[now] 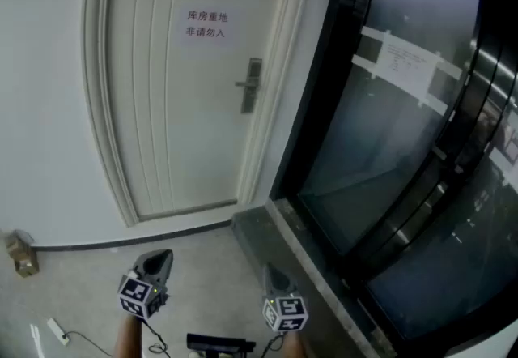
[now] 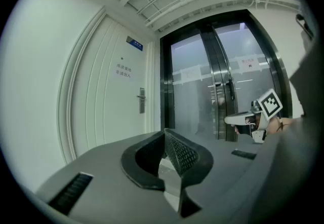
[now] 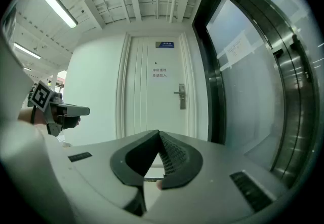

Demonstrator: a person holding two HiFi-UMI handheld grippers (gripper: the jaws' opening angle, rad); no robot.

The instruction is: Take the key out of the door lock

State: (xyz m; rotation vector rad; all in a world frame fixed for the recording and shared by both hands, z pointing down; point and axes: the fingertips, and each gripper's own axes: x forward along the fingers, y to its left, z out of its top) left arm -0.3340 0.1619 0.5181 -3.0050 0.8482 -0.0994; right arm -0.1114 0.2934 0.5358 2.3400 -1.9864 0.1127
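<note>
A white door (image 1: 174,105) stands ahead, with a silver lock plate and lever handle (image 1: 252,85) on its right side. The lock plate also shows in the left gripper view (image 2: 142,100) and the right gripper view (image 3: 181,96). Any key is too small to make out at this distance. My left gripper (image 1: 162,256) and right gripper (image 1: 273,274) hang low over the floor, well short of the door. Both have their jaws together with nothing between them (image 2: 164,133) (image 3: 159,134). Each gripper view shows the other gripper off to the side: the right gripper (image 2: 248,119), the left gripper (image 3: 71,111).
A paper notice (image 1: 205,26) is stuck on the door. Dark glass doors with steel frames (image 1: 405,146) fill the right side behind a grey sill (image 1: 275,239). A small brown box (image 1: 22,255) and a white cable (image 1: 57,330) lie on the floor at left.
</note>
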